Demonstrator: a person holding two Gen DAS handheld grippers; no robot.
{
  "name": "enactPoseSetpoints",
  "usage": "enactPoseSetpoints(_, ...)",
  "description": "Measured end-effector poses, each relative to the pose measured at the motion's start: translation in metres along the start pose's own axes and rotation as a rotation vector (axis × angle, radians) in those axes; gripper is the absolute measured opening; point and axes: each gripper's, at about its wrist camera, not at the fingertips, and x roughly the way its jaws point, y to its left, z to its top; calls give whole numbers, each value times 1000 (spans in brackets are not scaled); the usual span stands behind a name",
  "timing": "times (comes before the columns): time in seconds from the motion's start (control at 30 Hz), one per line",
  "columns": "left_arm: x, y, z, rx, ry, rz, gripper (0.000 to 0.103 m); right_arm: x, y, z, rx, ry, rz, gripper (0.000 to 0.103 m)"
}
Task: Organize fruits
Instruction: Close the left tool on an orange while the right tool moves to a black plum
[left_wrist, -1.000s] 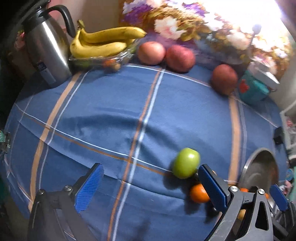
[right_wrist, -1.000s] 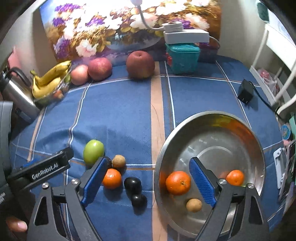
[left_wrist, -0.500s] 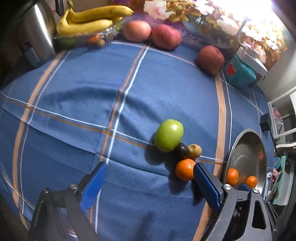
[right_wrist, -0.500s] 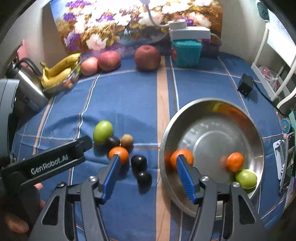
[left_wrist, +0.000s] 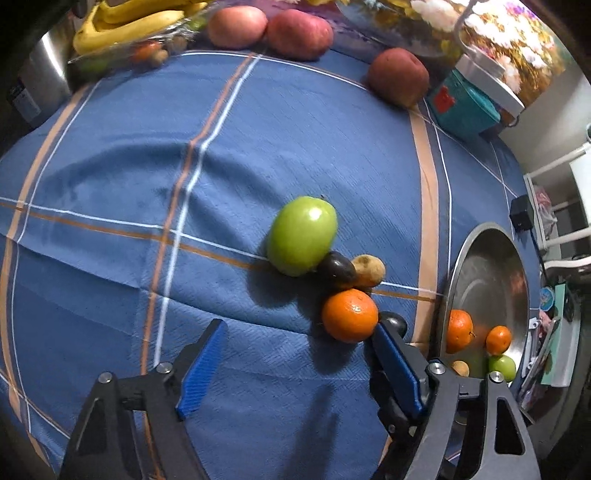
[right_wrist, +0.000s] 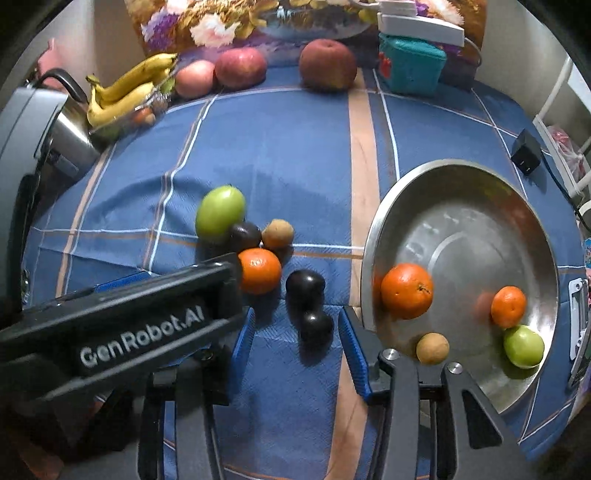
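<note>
A green apple (left_wrist: 302, 236), a dark plum (left_wrist: 336, 266), a brown kiwi (left_wrist: 368, 270) and an orange (left_wrist: 349, 315) cluster on the blue cloth. My left gripper (left_wrist: 301, 363) is open just in front of them, its right finger beside the orange. My right gripper (right_wrist: 297, 349) is open around two dark plums (right_wrist: 309, 302), the nearer one between its fingers. The steel bowl (right_wrist: 480, 184) on the right holds an orange (right_wrist: 406, 290), a mandarin (right_wrist: 508, 306), a green apple (right_wrist: 523, 346) and a kiwi (right_wrist: 432, 348).
Bananas (right_wrist: 129, 88) in a clear tray, three red apples (right_wrist: 327, 64), a steel kettle (right_wrist: 55, 129) and a teal box (right_wrist: 410, 66) line the far edge. A black adapter (right_wrist: 526, 151) lies behind the bowl.
Both grippers have moved forward and down toward the fruit. My right gripper has shifted left from the bowl and narrowed around the two dark plums. The left gripper has neared the orange.
</note>
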Motion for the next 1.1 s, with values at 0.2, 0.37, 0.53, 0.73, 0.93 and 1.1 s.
enactPoseSetpoints(0.2,10,-11,3,27,17,-14,71,15,-9,0,28,43,-8,49)
enactPoseSetpoints(0.37,14,-20,6,40,17,-43,60,19,-12,1,33,53,4,44)
enactPoseSetpoints(0.53,17,-24,8,39,27,-82,48,19,-12,2,35,52,5,44)
enactPoseSetpoints(0.73,19,-27,11,30,26,-104,41,18,-14,3,47,49,12,44)
enactPoseSetpoints(0.93,9,-20,7,25,27,-128,29,16,-16,2,46,48,11,44)
enactPoseSetpoints(1.1,9,-23,8,30,26,-122,29,18,-16,4,43,48,4,39)
